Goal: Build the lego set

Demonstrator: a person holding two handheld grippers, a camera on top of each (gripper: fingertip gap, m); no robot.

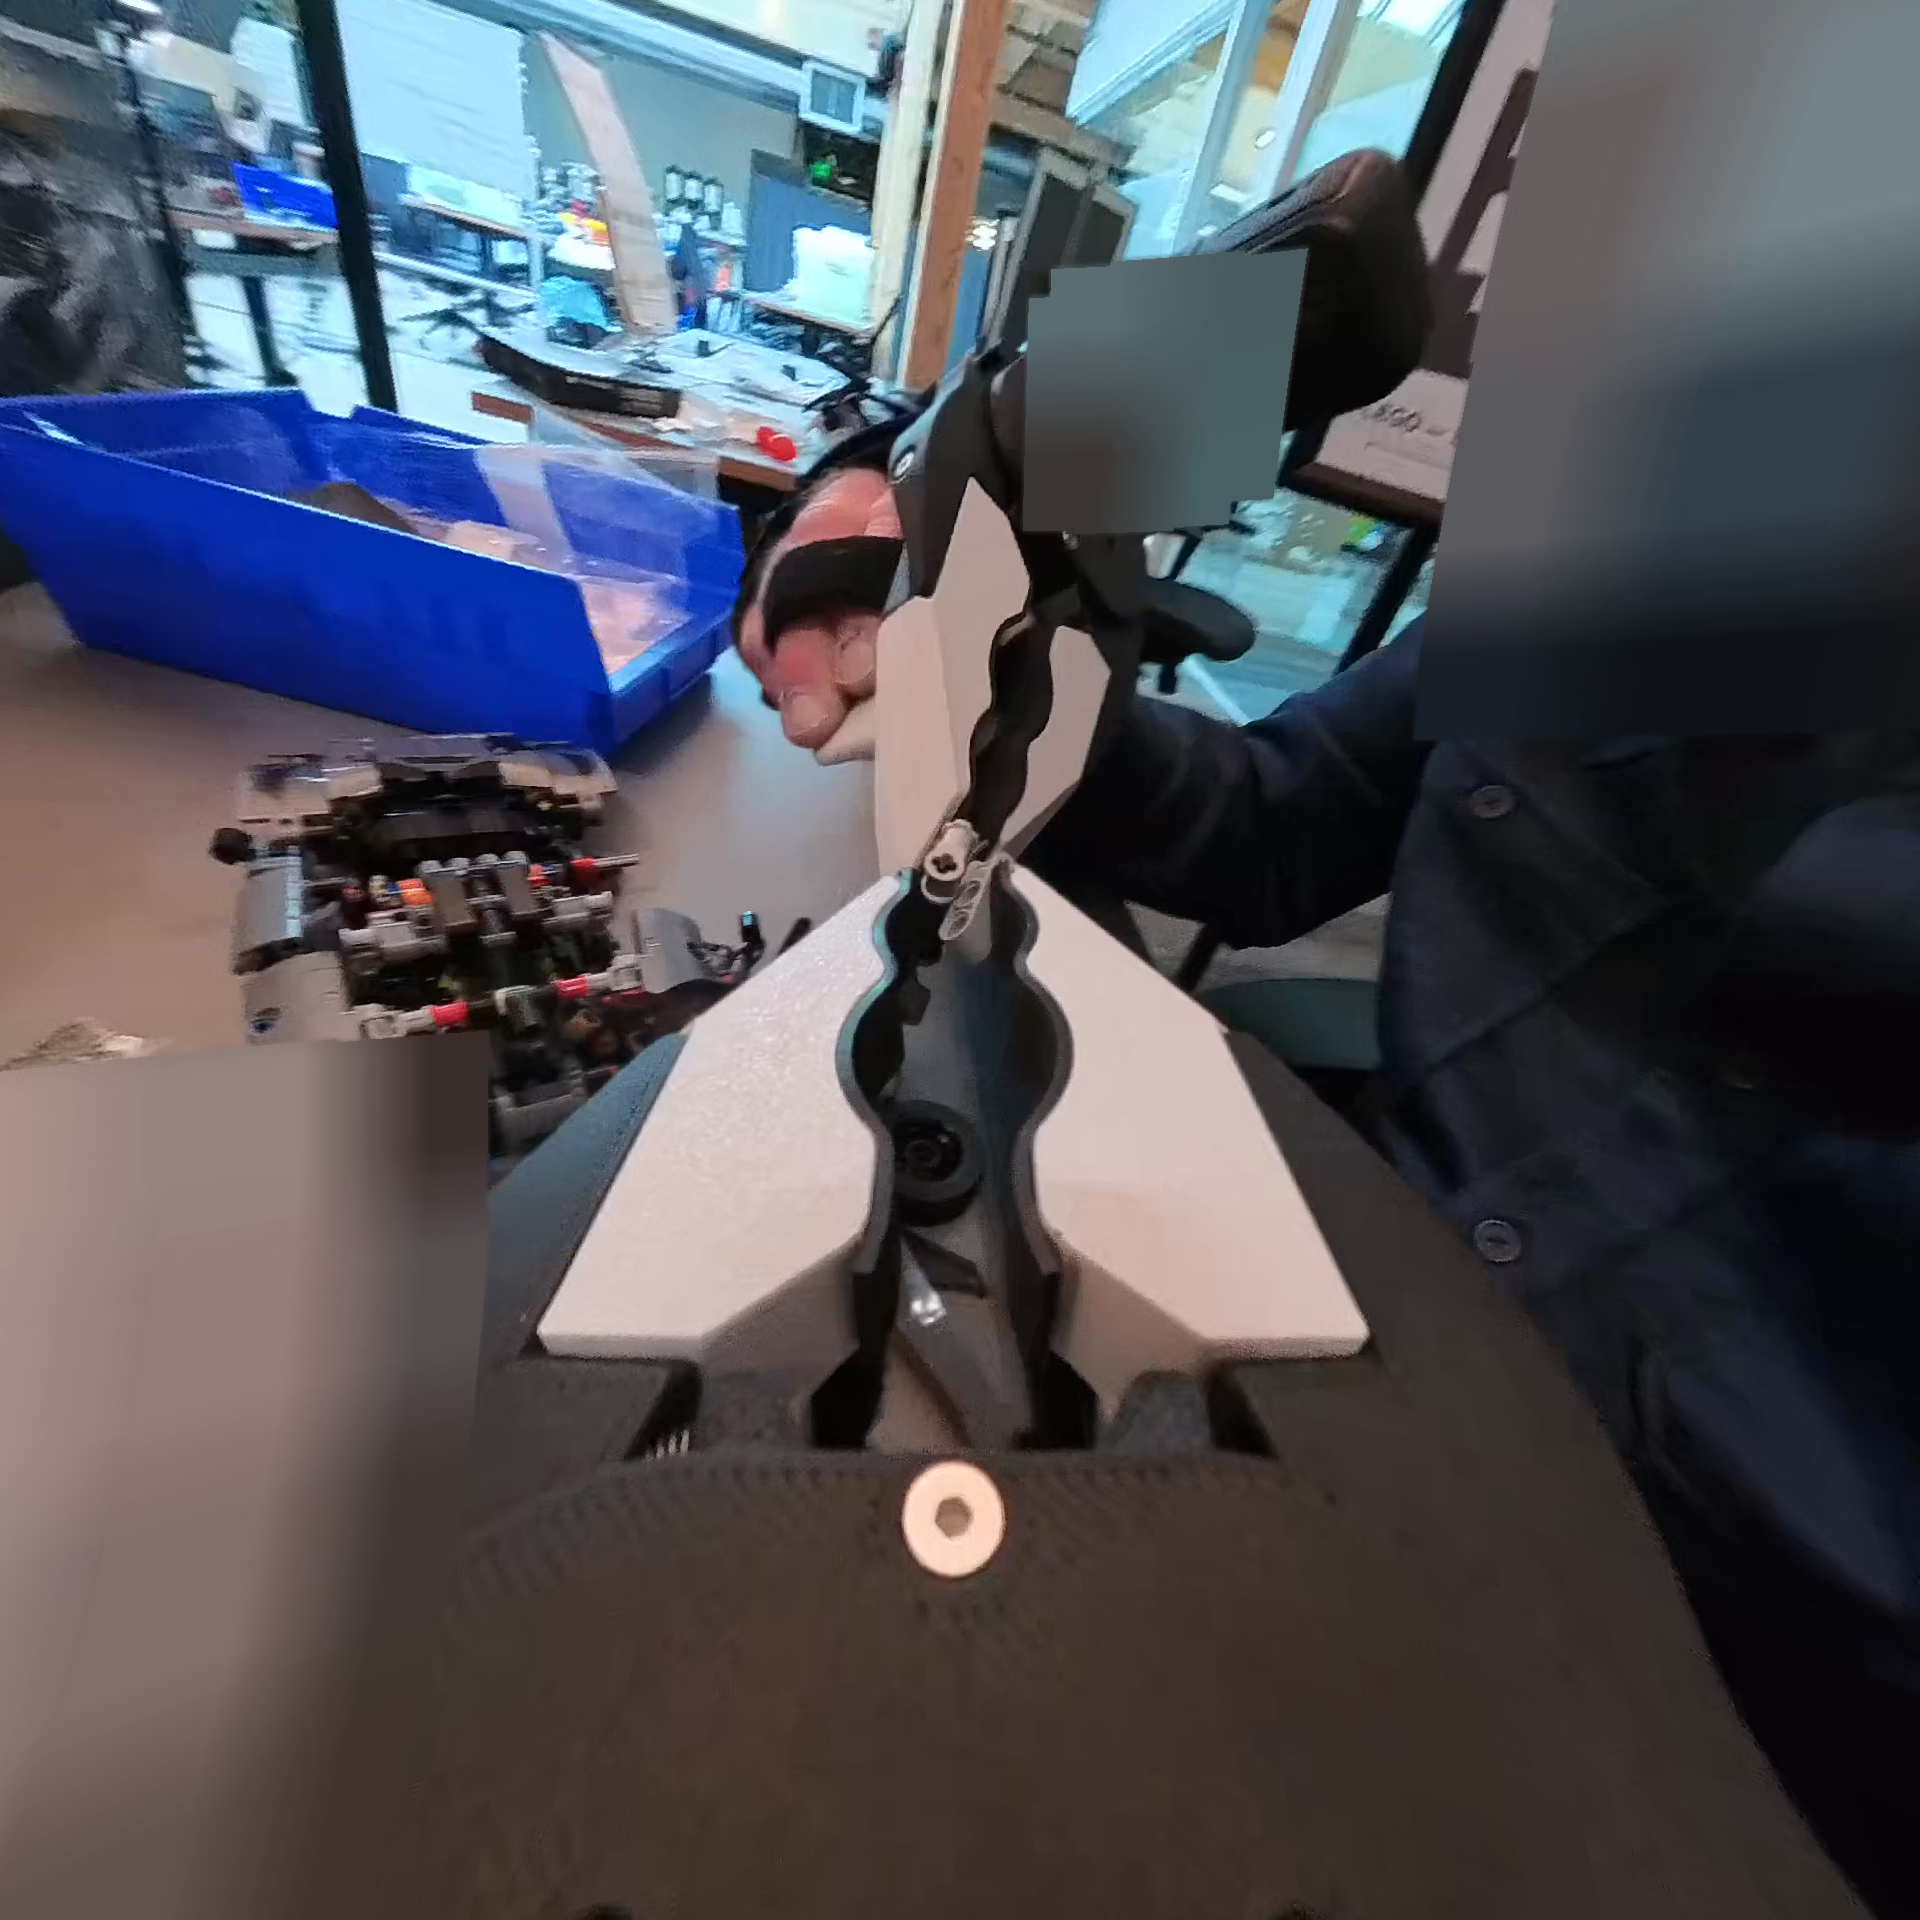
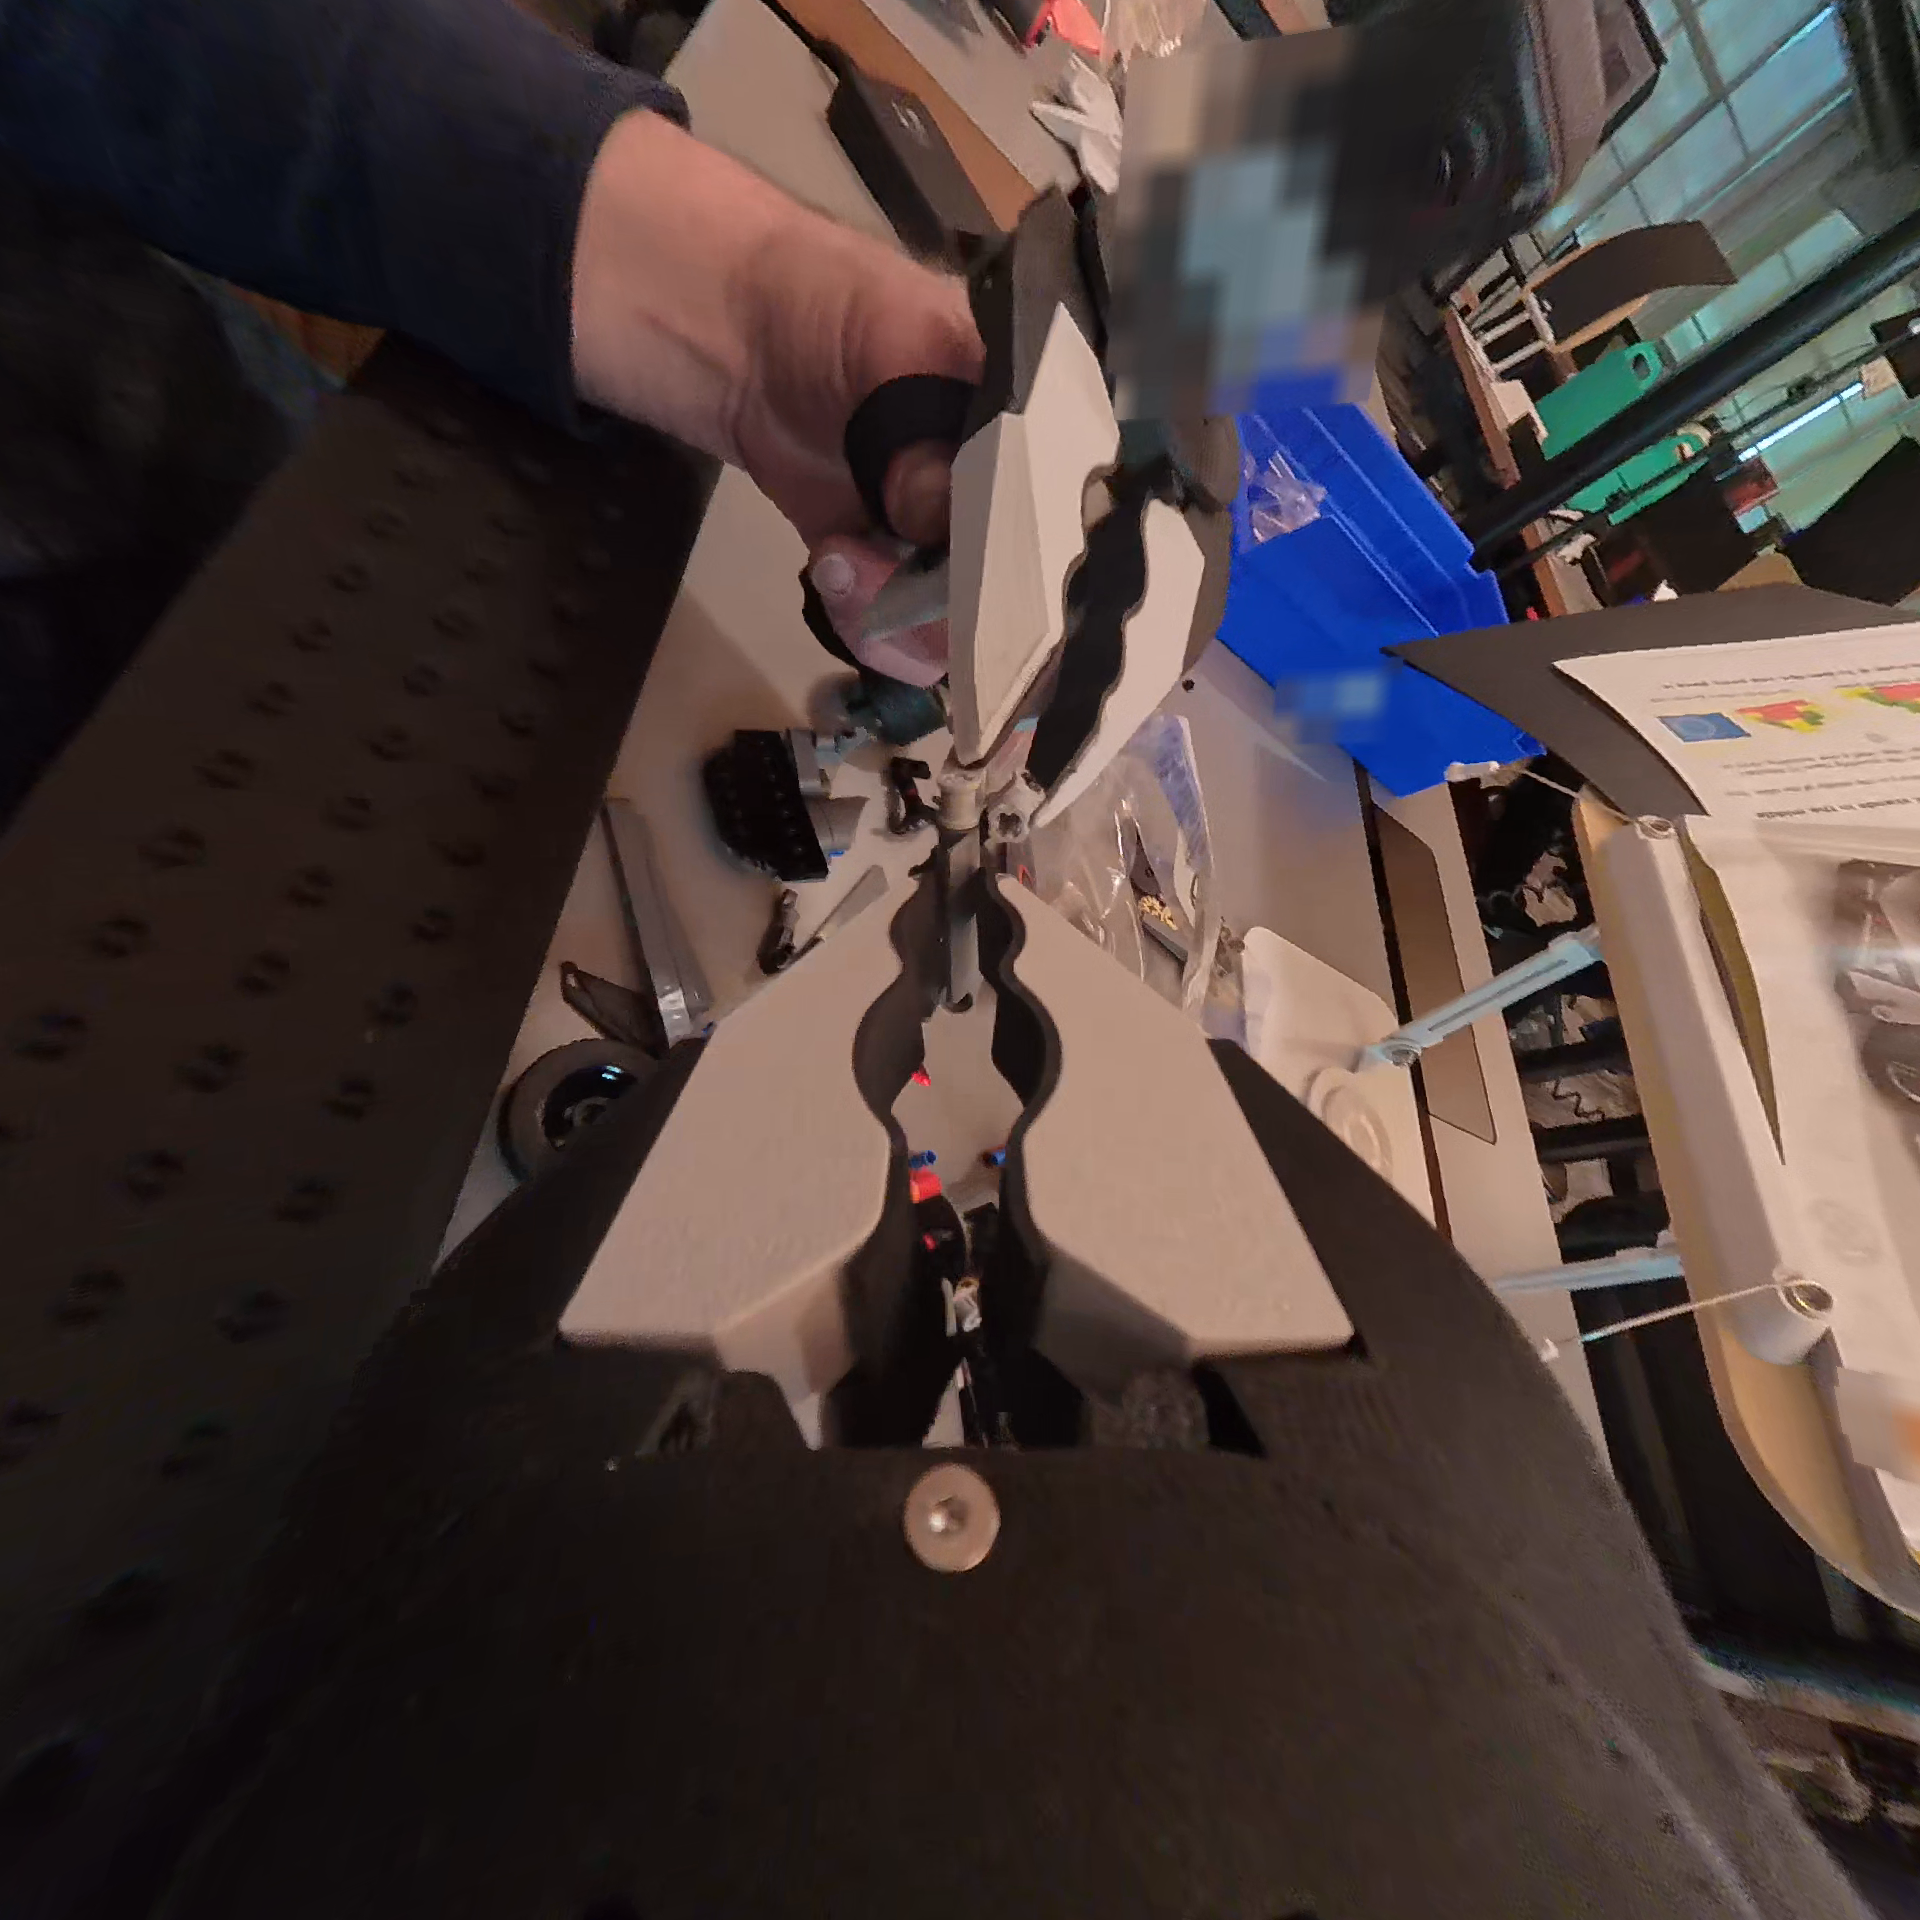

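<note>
My left gripper (image 1: 956, 896) and right gripper (image 2: 961, 899) meet tip to tip in the air above the table. The left is shut on a small light grey connector piece (image 1: 951, 871). A dark grey part with a black round piece (image 1: 935, 1153) shows in the gap between its fingers. The right is shut on a thin dark grey axle (image 2: 956, 940), whose end touches the connector (image 2: 971, 802). The right gripper (image 1: 964, 831) comes in from above in the left wrist view. The left gripper (image 2: 997, 792) does the same in the right wrist view. The partly built lego car (image 1: 416, 904) lies on the table at left.
A blue bin (image 1: 364, 582) with clear bags stands behind the car; it also shows in the right wrist view (image 2: 1351, 582). Loose parts lie on the table: a black plate (image 2: 764, 800), a wheel (image 2: 571, 1101), plastic bags (image 2: 1143, 862). A printed sheet (image 2: 1766, 727) is at right. A person's hands hold both grippers. Only a small space, under 4 cm, lies between the two pairs of fingers.
</note>
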